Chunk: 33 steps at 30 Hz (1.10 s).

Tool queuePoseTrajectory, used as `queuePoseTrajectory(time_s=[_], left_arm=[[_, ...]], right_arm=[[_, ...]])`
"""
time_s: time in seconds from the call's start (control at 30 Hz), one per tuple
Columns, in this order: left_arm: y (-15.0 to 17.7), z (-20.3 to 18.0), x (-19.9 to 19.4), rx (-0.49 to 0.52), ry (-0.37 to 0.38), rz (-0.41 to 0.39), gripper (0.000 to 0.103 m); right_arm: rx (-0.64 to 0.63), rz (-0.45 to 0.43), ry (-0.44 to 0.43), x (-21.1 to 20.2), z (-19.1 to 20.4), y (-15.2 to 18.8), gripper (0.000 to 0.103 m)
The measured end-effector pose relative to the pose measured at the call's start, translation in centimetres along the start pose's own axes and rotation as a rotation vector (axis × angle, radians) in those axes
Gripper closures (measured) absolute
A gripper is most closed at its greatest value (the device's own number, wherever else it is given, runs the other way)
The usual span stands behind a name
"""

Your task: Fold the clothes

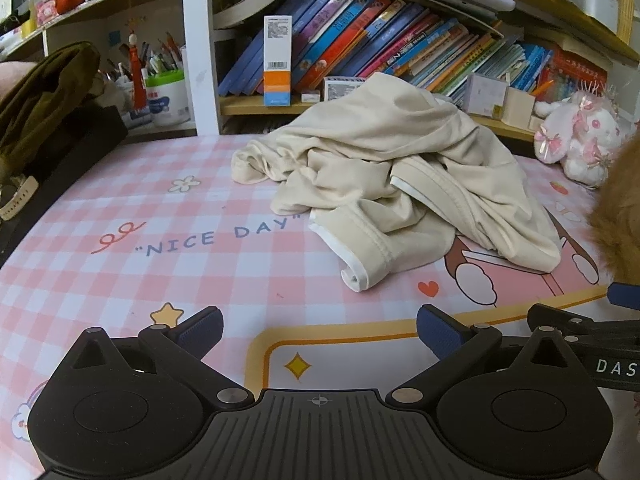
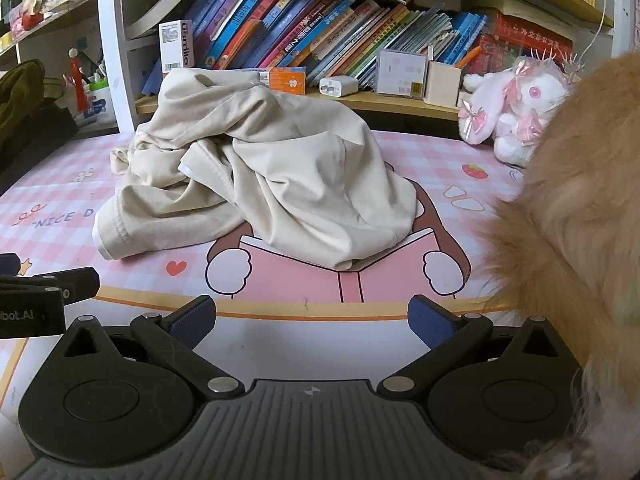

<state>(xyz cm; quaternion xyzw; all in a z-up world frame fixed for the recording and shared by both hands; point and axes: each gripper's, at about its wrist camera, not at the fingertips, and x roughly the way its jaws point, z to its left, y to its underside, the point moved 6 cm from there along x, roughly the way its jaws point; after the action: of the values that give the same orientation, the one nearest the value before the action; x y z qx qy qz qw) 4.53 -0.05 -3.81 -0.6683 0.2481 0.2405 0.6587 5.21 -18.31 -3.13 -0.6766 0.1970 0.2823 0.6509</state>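
A cream garment (image 1: 400,184) with white-edged hems lies crumpled in a heap on the pink checked mat (image 1: 160,248); the right wrist view shows the same garment (image 2: 280,184) and mat (image 2: 360,320) from further right. My left gripper (image 1: 320,332) hovers over the mat's near part, well short of the heap, open with nothing between its blue pads. My right gripper (image 2: 312,322) stands beside it, also open and empty, a little short of the garment's near fold. Each gripper's black finger shows at the edge of the other's view.
A bookshelf (image 1: 360,40) full of books runs along the back. A white and pink plush rabbit (image 2: 516,108) sits at the back right. Orange fur (image 2: 572,220) fills the right side. An olive garment (image 1: 44,92) and a black box (image 1: 80,140) are at the left.
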Motion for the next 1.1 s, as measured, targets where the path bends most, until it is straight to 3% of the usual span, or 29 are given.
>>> queuePoseTrajectory(time_s=[1.1], left_arm=[[0.32, 0.62, 0.34, -0.018, -0.002, 0.024, 0.0]], right_arm=[[0.002, 0.007, 0.001, 0.05, 0.25, 0.12, 0.0]])
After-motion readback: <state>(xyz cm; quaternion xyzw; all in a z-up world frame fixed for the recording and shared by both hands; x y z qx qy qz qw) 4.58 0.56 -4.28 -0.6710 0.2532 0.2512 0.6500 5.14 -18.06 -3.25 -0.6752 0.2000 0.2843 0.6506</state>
